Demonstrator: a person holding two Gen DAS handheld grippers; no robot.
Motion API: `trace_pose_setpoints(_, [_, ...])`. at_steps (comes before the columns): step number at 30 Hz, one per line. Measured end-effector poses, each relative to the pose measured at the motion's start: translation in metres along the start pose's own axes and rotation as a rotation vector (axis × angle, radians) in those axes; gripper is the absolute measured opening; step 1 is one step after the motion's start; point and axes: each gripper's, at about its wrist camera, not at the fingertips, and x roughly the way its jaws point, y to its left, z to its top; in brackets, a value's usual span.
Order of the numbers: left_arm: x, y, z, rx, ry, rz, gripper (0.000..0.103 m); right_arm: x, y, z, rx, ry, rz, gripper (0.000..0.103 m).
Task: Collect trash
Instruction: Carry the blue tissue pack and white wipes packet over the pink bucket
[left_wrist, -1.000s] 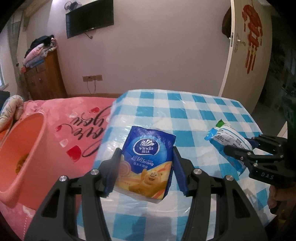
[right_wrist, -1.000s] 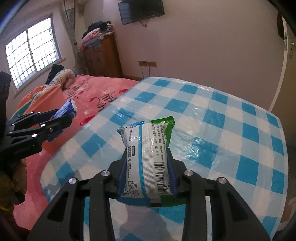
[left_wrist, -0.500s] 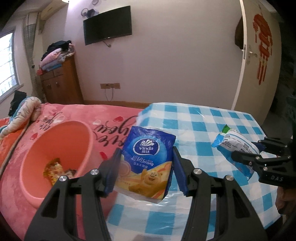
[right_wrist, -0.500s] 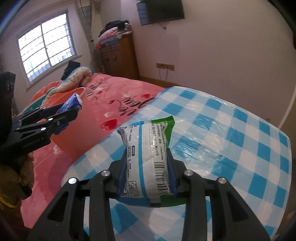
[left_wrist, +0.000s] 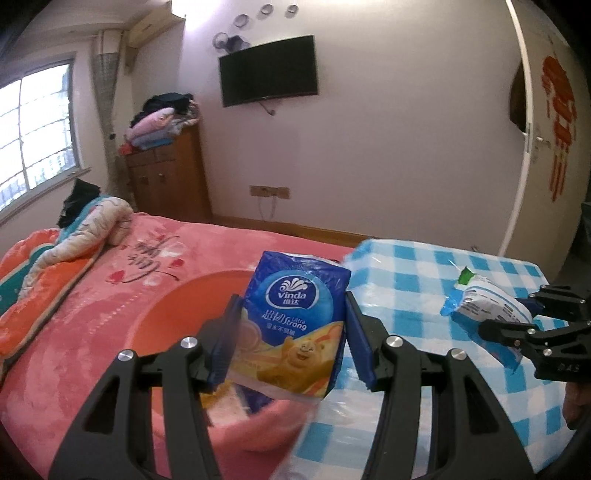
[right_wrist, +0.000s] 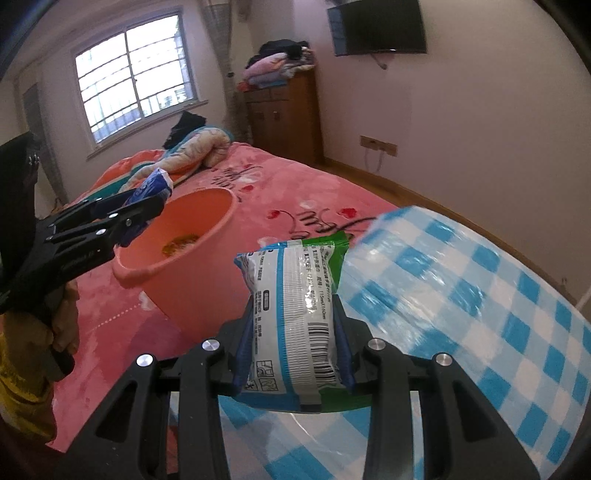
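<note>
My left gripper is shut on a blue Vinda tissue pack, held up over the near rim of an orange plastic bin that stands on the pink bed. In the right wrist view the same gripper hangs over that bin, which has some wrappers at its bottom. My right gripper is shut on a white, green and blue snack bag, over the edge of the blue checked table. The left wrist view shows this bag at the right.
A pink bedspread with a rolled quilt lies left of the table. A wooden dresser piled with clothes, a wall TV and a white door stand at the back. A person's hand holds the left gripper.
Both grippers have risen and swung left from over the table toward the bed, each keeping its package. The orange bin has come from the left edge to under the left gripper.
</note>
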Motion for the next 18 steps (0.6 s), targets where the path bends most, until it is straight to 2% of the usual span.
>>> trace_pose_setpoints(9, [0.016,0.050,0.004,-0.047,0.011,0.096,0.055,0.025,0.045,0.047,-0.085,-0.004,0.091,0.038])
trace_pose_setpoints(18, [0.041,0.085,-0.001,-0.083,0.054,0.151,0.055,0.060,0.090,0.088,-0.159,0.003,0.161,0.038])
